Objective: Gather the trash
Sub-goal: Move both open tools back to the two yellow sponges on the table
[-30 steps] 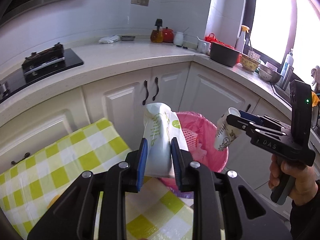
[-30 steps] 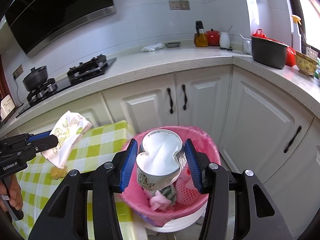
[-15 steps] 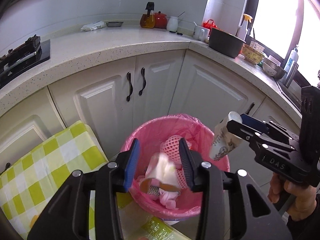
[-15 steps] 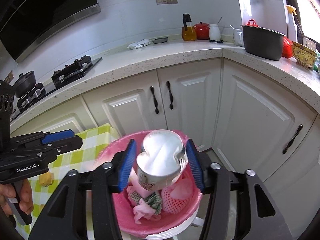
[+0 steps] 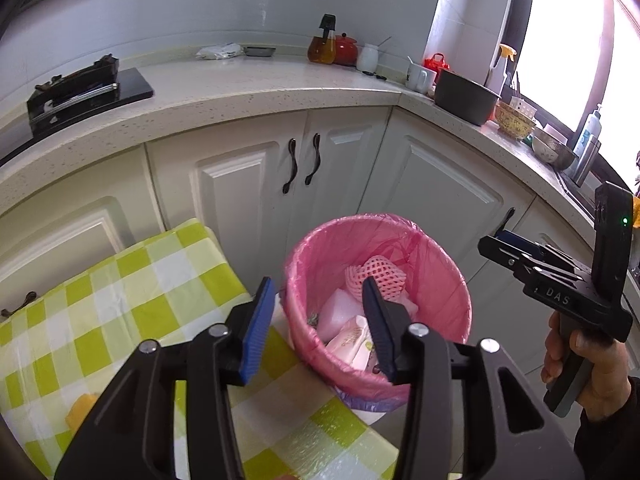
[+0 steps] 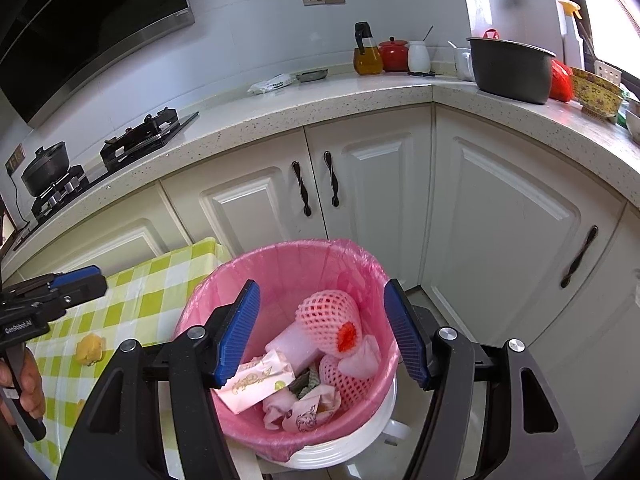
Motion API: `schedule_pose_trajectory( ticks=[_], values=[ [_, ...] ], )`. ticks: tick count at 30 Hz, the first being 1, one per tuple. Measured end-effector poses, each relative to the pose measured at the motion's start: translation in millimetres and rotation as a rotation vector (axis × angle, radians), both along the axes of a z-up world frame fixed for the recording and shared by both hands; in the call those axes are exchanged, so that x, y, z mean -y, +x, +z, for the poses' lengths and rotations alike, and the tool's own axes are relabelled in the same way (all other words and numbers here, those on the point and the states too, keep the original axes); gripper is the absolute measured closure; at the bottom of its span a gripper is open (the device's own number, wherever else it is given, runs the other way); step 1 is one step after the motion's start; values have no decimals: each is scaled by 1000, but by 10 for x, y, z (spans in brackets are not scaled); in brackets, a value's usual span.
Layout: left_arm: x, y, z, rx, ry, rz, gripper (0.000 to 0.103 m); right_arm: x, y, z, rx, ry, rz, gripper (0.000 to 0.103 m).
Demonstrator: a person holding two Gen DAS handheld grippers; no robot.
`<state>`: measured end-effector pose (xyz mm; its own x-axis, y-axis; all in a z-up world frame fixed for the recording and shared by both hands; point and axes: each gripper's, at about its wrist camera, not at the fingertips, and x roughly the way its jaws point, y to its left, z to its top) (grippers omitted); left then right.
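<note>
Over the pink-lined bin [image 6: 362, 280] by the white cabinets [image 6: 500, 216], I'm hanging my left gripper [image 5: 318, 322] and right gripper [image 6: 322, 330], both just been opening, empty, checkered tablecloth [image 5: 120, 300] alongside.

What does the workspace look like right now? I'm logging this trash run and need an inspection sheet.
Surface: table with green checked cloth, beside the bin.
Job's things: pink-lined bin holds foam fruit nets, a printed wrapper and a crumpled paper cup.
Clutter: yellow scrap on the cloth.
Grippers: left gripper and right gripper both open, empty, above the bin; jaws have just been opening.
Cables: nothing seen.
Surroundings: white cabinets, stove, dark pot on the counter.
</note>
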<state>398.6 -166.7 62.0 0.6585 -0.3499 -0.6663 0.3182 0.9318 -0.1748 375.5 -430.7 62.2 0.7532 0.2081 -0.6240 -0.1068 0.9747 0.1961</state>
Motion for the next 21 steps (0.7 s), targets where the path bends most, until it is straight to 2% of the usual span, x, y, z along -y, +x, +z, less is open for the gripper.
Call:
schedule_pose_trajectory(
  ticks=[1, 4, 7, 14, 21],
  values=[
    [-43, -38, 13, 3, 1, 4, 55, -3, -34, 7, 4, 1, -3, 35],
    [-195, -161, 59, 14, 7, 19, 54, -27, -160, 21, 13, 4, -11, 33],
    [-359, -286, 117, 25, 5, 32, 48, -51, -288, 34, 22, 4, -17, 30],
    [-775, -574, 199, 48, 16, 75, 47, -208, -556, 44, 31, -2, -11, 28],
    [-1167, -819, 146, 40, 8, 124, 45, -432, -791, -4, 20, 14, -2, 26]
  ],
)
